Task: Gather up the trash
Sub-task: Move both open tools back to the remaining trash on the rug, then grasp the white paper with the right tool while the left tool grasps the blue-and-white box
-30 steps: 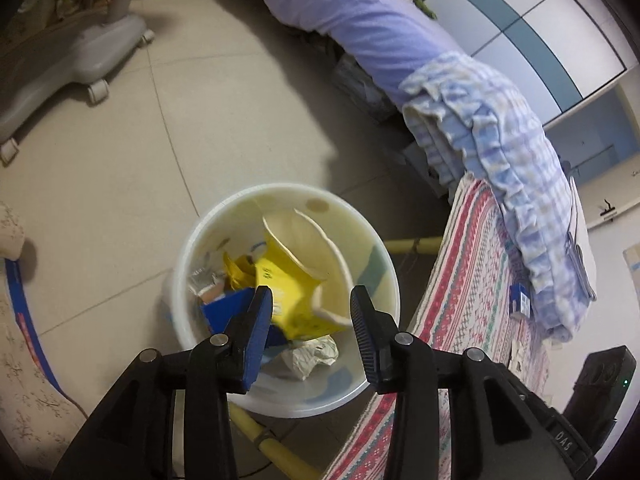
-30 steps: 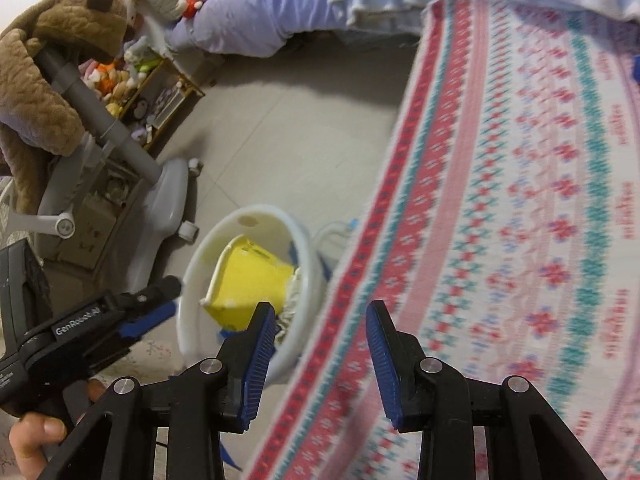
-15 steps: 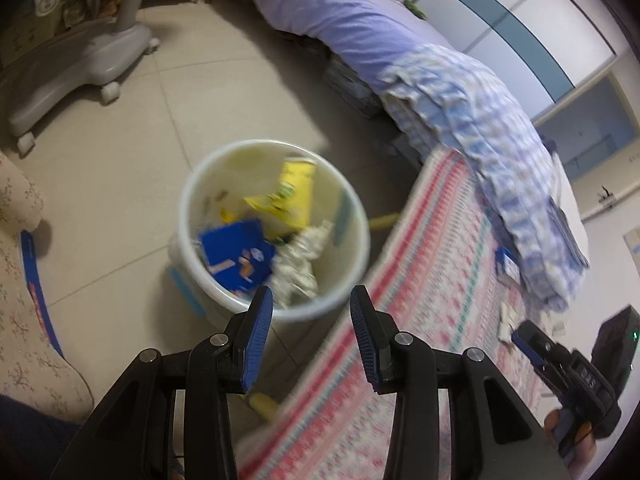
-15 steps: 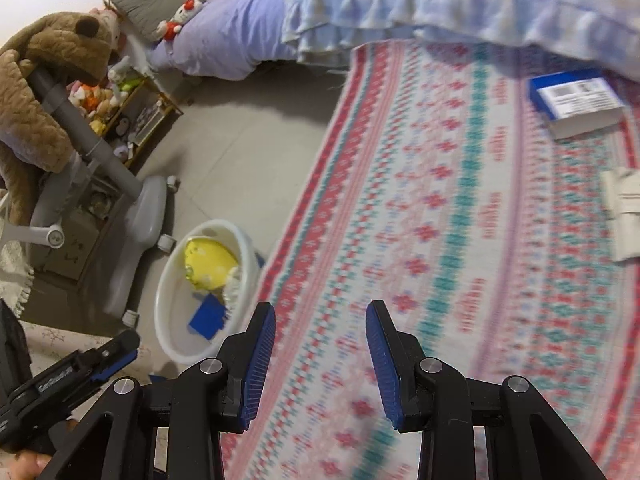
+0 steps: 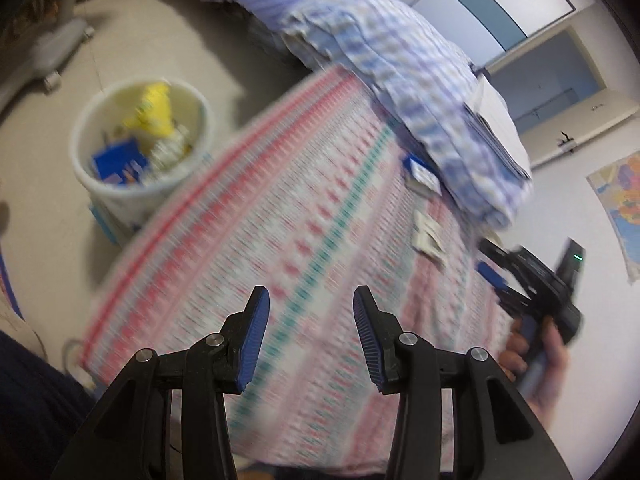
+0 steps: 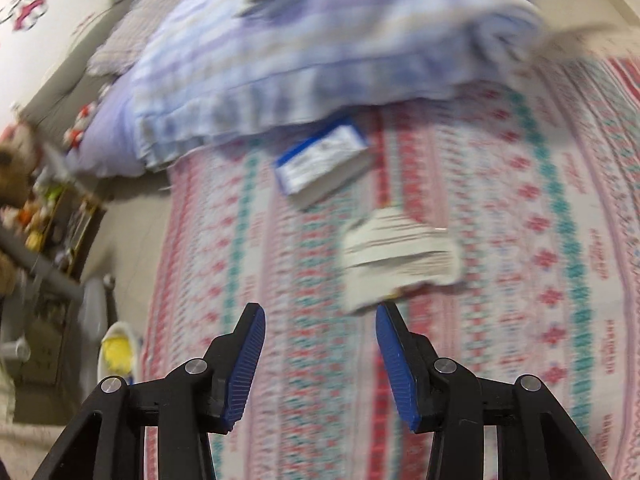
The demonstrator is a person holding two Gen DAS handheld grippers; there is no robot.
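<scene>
Reaching for the next piece of trash on the bed

At my far left the white bin stands on the floor with trash inside. My left gripper is open and empty over the patterned blanket. My right gripper, also open and empty, points at the crumpled white paper just ahead; I judge the next move must lower and close on it.

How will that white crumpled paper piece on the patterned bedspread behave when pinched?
The white crumpled paper piece looks thin and creased, so probably light and floppy. Lying flat on the soft patterned bedspread, it may slide or fold rather than lift cleanly. The right hand-held gripper is open, close by.
</scene>
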